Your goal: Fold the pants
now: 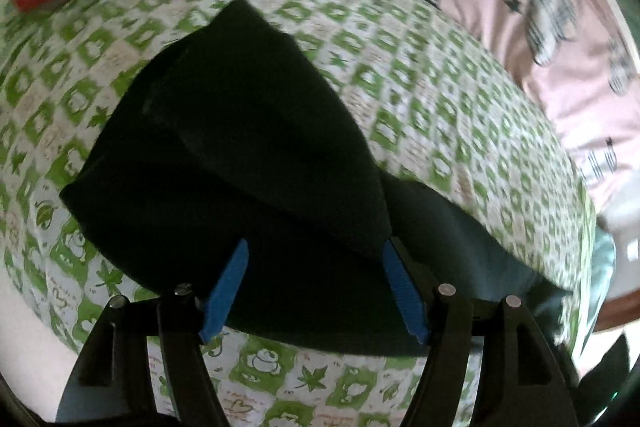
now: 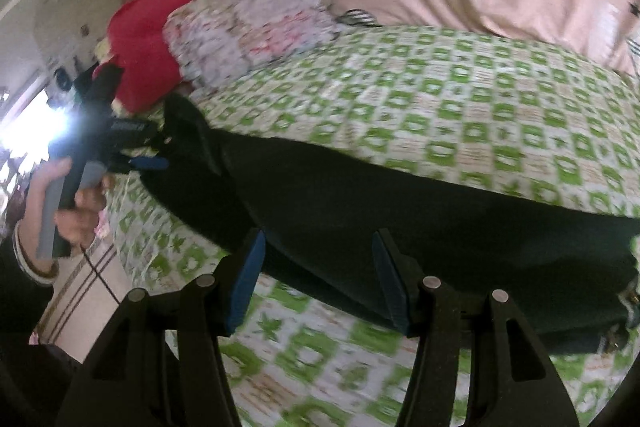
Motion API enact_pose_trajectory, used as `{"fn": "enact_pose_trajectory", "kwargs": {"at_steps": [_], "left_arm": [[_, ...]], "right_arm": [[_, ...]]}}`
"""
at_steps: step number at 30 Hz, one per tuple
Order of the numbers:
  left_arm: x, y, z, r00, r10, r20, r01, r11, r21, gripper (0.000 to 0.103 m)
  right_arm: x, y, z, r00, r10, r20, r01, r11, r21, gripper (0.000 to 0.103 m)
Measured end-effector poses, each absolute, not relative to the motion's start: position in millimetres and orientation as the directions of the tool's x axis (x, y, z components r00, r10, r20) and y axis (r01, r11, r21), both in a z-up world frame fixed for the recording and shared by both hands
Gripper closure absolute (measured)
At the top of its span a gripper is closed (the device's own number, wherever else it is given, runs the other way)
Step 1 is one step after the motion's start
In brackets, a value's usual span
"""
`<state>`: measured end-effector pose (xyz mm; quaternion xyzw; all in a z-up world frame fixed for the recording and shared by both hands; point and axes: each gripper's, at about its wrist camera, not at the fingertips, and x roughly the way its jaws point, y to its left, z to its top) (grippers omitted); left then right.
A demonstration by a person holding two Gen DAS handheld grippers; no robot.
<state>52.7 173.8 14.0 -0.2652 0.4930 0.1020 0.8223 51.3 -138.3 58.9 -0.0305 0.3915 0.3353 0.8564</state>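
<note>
On the green-checked bedspread (image 1: 420, 75) lie dark pants (image 1: 224, 155); both grippers' jaws gape wide, holding nothing

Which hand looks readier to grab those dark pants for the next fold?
Probably the left. The left tool has its open fingers straddling a doubled-over end of the black pants. The right tool hangs open over a flat middle stretch, with no edge to take.

We see the dark pants (image 2: 400, 211) stretched across the green-checked bedspread (image 2: 460, 107). Our right hand-held gripper (image 2: 318, 259) hangs over them, blue pads apart, gripping nothing. At far left a hand (image 2: 76, 211) holds the left hand-held gripper (image 2: 156, 151) at the pants' end. A red cushion (image 2: 148, 39) lies behind.
</note>
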Motion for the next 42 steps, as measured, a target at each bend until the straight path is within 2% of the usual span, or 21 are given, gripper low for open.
{"fn": "enact_pose_trajectory", "kwargs": {"at_steps": [6,12,15,16,17,18,19,20,21,22,24,27,30,31,33,35,36,40,42], "left_arm": [[65.6,176.3,14.0,0.483,-0.061,-0.873,-0.514,0.788,-0.339,0.031],[79.9,189.5,-1.0,0.442,0.02,-0.897,-0.608,0.742,-0.283,0.033],[81.7,198.9,-12.7,0.425,0.025,-0.905,-0.62,0.736,-0.272,0.055],[81.6,201.3,-15.1,0.426,0.021,-0.904,-0.616,0.739,-0.273,0.07],[82.1,203.8,-18.4,0.425,0.014,-0.905,-0.608,0.745,-0.274,0.08],[81.9,205.7,-20.8,0.423,0.014,-0.906,-0.606,0.748,-0.271,0.083],[81.2,207.6,-22.6,0.427,0.011,-0.904,-0.599,0.752,-0.274,0.09],[80.3,208.8,-23.3,0.432,0.015,-0.902,-0.592,0.758,-0.272,0.096],[79.2,209.6,-23.4,0.435,0.022,-0.9,-0.587,0.765,-0.266,0.097],[77.5,210.5,-22.8,0.444,0.023,-0.896,-0.58,0.769,-0.268,0.099],[72.8,212.4,-19.5,0.468,0.012,-0.883,-0.562,0.776,-0.287,0.102],[65.0,215.7,-9.5,0.517,-0.01,-0.856,-0.532,0.78,-0.33,0.103],[60.5,216.2,-0.8,0.534,-0.041,-0.845,-0.504,0.787,-0.357,0.103],[60.5,215.2,-0.3,0.53,-0.063,-0.846,-0.499,0.783,-0.37,0.099],[62.2,212.6,-0.1,0.521,-0.098,-0.848,-0.494,0.776,-0.393,0.08],[66.1,208.3,1.0,0.506,-0.082,-0.858,-0.513,0.772,-0.376,0.037],[67.3,205.9,1.3,0.504,-0.077,-0.86,-0.527,0.762,-0.376,0.032],[75.4,197.6,2.1,0.513,-0.094,-0.853,-0.557,0.719,-0.415,0.029],[84.7,190.7,3.0,0.504,-0.017,-0.864,-0.582,0.732,-0.354,0.027]], "right_arm": [[47.9,-86.4,51.3,0.434,0.549,-0.714,-0.685,0.716,0.134,0.046],[48.2,-51.6,33.6,0.438,0.485,-0.757,-0.733,0.681,0.012,0.046],[50.5,-45.8,21.3,0.439,0.442,-0.782,-0.743,0.669,-0.039,0.046],[51.7,-45.4,17.9,0.439,0.431,-0.788,-0.743,0.667,-0.049,0.046],[53.5,-45.4,13.4,0.441,0.417,-0.795,-0.743,0.667,-0.062,0.046],[55.7,-45.8,10.1,0.445,0.406,-0.798,-0.739,0.67,-0.072,0.046],[58.0,-46.8,7.7,0.448,0.397,-0.801,-0.733,0.676,-0.075,0.046],[61.1,-49.2,5.7,0.447,0.395,-0.803,-0.726,0.684,-0.068,0.053],[64.0,-50.9,4.9,0.445,0.395,-0.803,-0.722,0.69,-0.061,0.063],[67.2,-53.3,4.8,0.445,0.394,-0.804,-0.713,0.699,-0.052,0.067],[73.0,-59.0,8.0,0.435,0.414,-0.799,-0.701,0.713,-0.013,0.082],[75.2,-63.5,16.2,0.435,0.443,-0.784,-0.691,0.722,0.024,0.09],[74.9,-63.0,22.5,0.438,0.45,-0.779,-0.695,0.719,0.024,0.09],[75.6,-62.9,23.0,0.435,0.451,-0.779,-0.695,0.718,0.027,0.09],[75.9,-62.6,23.0,0.436,0.448,-0.78,-0.695,0.719,0.025,0.09],[76.9,-62.2,22.1,0.431,0.447,-0.784,-0.693,0.72,0.03,0.09],[77.3,-62.4,22.0,0.429,0.448,-0.784,-0.69,0.723,0.035,0.09],[78.0,-64.7,20.3,0.413,0.459,-0.786,-0.684,0.726,0.065,0.09],[79.2,-64.8,19.7,0.408,0.462,-0.787,-0.685,0.725,0.07,0.09]]}}
